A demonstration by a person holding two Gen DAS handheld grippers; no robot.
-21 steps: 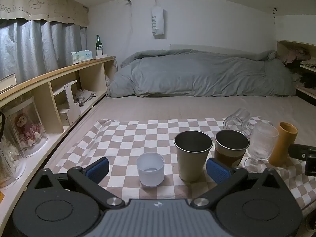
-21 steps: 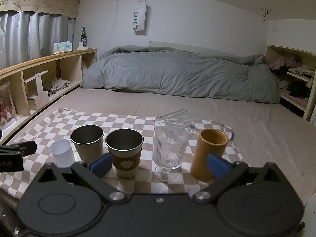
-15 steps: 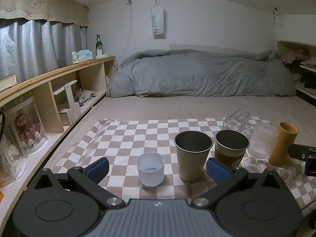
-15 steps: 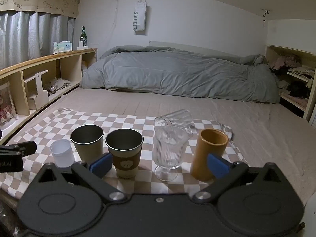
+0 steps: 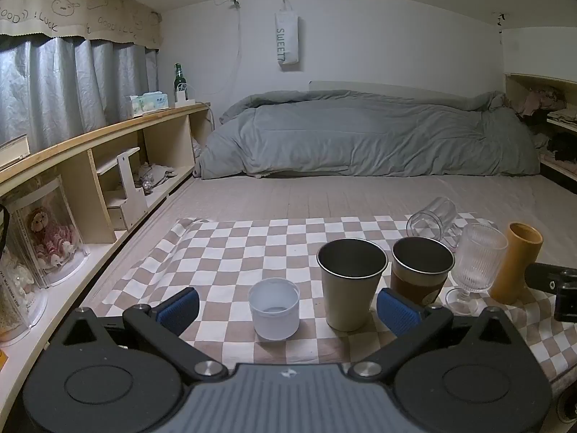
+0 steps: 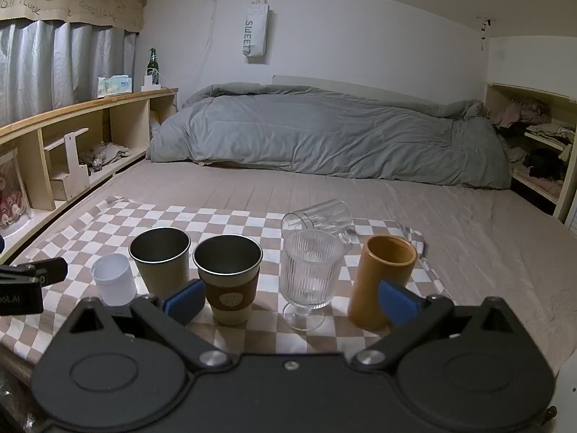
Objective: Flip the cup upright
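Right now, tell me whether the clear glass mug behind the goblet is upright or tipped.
Tipped: the clear glass mug lies on its side on the checkered cloth.

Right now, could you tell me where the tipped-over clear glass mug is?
The clear glass mug lies on its side at the far edge of the checkered cloth, just behind the ribbed goblet, right of centre.

**A:** What lies where?

**B:** A checked cloth is spread on a bed. Five cups stand along its near edge. From left to right: a small plastic cup, a metal tumbler, a sleeved cup, a stemmed glass, a cylindrical cup.

**A:** And behind them?

**B:** A glass mug lies on its side just behind the stemmed glass. Well beyond, a duvet lies heaped across the bed. A shelf unit runs along the left.
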